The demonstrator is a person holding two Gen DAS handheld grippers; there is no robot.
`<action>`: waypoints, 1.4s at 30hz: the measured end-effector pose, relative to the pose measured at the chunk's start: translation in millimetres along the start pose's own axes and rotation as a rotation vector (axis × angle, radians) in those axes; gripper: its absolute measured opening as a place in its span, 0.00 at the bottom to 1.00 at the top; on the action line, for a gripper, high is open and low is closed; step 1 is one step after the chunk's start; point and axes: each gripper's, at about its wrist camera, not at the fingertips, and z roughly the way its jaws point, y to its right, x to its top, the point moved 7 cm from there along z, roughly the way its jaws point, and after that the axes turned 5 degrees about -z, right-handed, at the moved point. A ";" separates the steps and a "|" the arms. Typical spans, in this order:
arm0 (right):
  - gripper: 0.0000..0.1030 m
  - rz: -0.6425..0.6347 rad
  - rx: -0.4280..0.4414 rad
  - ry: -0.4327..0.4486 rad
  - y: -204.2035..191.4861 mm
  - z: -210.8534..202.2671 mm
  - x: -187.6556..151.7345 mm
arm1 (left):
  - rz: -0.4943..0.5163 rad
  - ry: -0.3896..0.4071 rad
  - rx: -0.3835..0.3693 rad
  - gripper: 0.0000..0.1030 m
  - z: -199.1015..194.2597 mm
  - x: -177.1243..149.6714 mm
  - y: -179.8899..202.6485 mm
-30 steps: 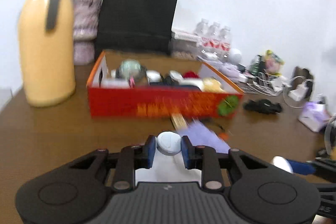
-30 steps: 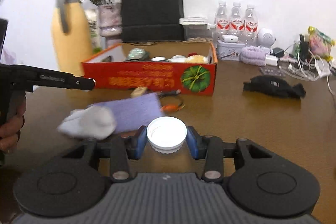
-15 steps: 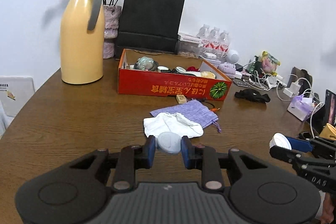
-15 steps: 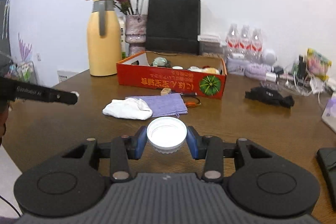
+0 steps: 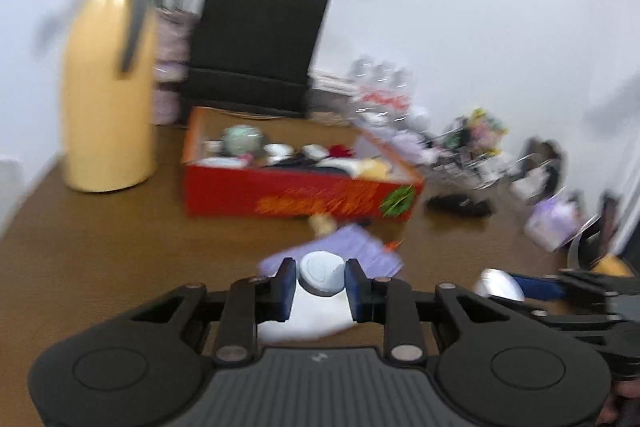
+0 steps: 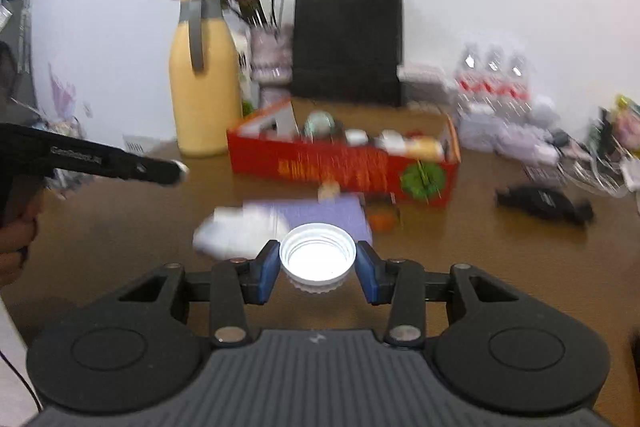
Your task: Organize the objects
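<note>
White ribbed plastic cap (image 6: 317,259) clamped in right gripper (image 6: 317,269), pale blue rounded disc (image 5: 321,273) in left gripper (image 5: 321,285); now nearer red cardboard box (image 5: 296,195) than half a second ago.

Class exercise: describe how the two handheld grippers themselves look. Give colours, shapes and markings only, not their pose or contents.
Both the left gripper and the right gripper match: a ribbed dark grey body, two round black discs on either side, black linkage arms with silver rivets, and blue pads on the fingertips. A small pale logo sits on the body's centre. No cables show on them.
</note>
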 end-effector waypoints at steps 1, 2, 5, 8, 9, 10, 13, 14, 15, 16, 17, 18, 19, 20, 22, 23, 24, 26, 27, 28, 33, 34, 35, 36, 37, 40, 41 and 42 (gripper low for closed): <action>0.40 0.004 0.010 0.011 9.7 13.9 13.9 | -0.017 -0.014 -0.018 0.24 14.2 13.3 -4.9; 0.40 0.009 0.011 0.021 17.7 24.6 25.1 | -0.019 -0.028 -0.017 0.24 32.3 30.2 -8.5; 0.40 0.042 0.023 0.039 55.8 73.3 74.1 | -0.007 -0.043 -0.005 0.24 85.7 83.5 -18.2; 0.40 0.082 0.000 -0.015 95.9 138.2 115.2 | -0.034 -0.072 0.047 0.24 148.2 129.8 -32.8; 0.40 0.091 -0.023 -0.047 109.4 163.0 124.9 | -0.053 -0.105 0.058 0.24 171.0 140.2 -38.0; 0.40 0.098 -0.047 -0.086 122.6 188.6 132.6 | -0.077 -0.136 0.068 0.24 192.2 147.5 -43.6; 0.40 0.133 -0.121 -0.186 154.4 245.9 139.3 | -0.115 -0.216 0.095 0.24 245.2 155.6 -53.0; 0.40 0.129 -0.147 -0.211 160.2 259.4 137.6 | -0.121 -0.224 0.104 0.24 257.8 154.5 -52.1; 0.40 0.116 -0.177 -0.248 165.7 274.3 134.2 | -0.133 -0.226 0.114 0.24 268.5 154.4 -50.8; 0.41 0.113 -0.186 -0.269 168.1 283.9 130.6 | -0.139 -0.233 0.113 0.24 279.4 154.0 -47.0; 0.42 0.112 -0.191 -0.288 170.1 292.4 126.5 | -0.149 -0.246 0.103 0.28 291.4 151.6 -42.6; 0.44 0.114 -0.193 -0.294 171.6 297.8 123.9 | -0.154 -0.256 0.091 0.32 301.1 149.2 -37.6; 0.57 0.119 -0.195 -0.290 173.3 300.9 121.6 | -0.138 -0.275 0.083 0.43 310.0 148.5 -33.2; 0.72 0.123 -0.201 -0.273 174.2 299.7 121.8 | -0.119 -0.283 0.085 0.44 314.7 147.3 -31.0; 0.82 0.122 -0.217 -0.218 174.6 288.7 127.9 | -0.121 -0.269 0.102 0.47 313.6 149.6 -31.9; 0.83 0.119 -0.219 -0.196 175.3 282.8 132.6 | -0.127 -0.261 0.087 0.49 308.5 150.3 -31.8; 0.83 0.116 -0.217 -0.178 176.3 275.9 137.5 | -0.129 -0.254 0.077 0.50 303.6 152.5 -31.7; 0.83 0.113 -0.214 -0.160 177.4 264.7 145.6 | -0.107 -0.224 0.074 0.55 287.6 160.1 -29.1; 0.83 0.112 -0.215 -0.150 178.0 257.1 150.6 | -0.096 -0.202 0.078 0.56 277.4 164.5 -27.2; 0.84 0.110 -0.215 -0.144 178.3 250.8 154.3 | -0.086 -0.177 0.082 0.57 264.2 169.4 -25.1; 0.90 0.089 -0.195 -0.083 159.4 192.7 157.5 | -0.061 -0.085 0.070 0.67 186.0 174.6 -7.6; 0.94 0.088 -0.184 -0.061 152.7 174.9 153.3 | -0.052 -0.071 0.063 0.76 166.6 168.6 -3.7; 1.00 0.088 -0.162 -0.044 145.1 157.2 146.9 | -0.039 -0.060 0.051 0.81 143.2 157.8 1.1; 1.00 0.087 -0.124 -0.033 136.5 137.3 137.9 | -0.016 -0.052 0.034 0.80 124.0 146.1 6.8; 1.00 0.088 -0.089 -0.020 126.7 117.9 127.4 | 0.012 -0.039 0.016 0.80 103.0 133.2 13.0; 1.00 0.101 -0.037 -0.010 97.9 62.1 87.3 | 0.067 0.019 0.027 0.81 40.6 87.4 25.6; 1.00 0.106 -0.027 -0.007 88.2 44.2 73.4 | 0.068 0.037 0.020 0.82 20.5 71.7 28.0; 1.00 0.122 -0.022 -0.006 79.8 29.2 60.5 | 0.057 0.048 0.016 0.83 1.5 57.0 28.7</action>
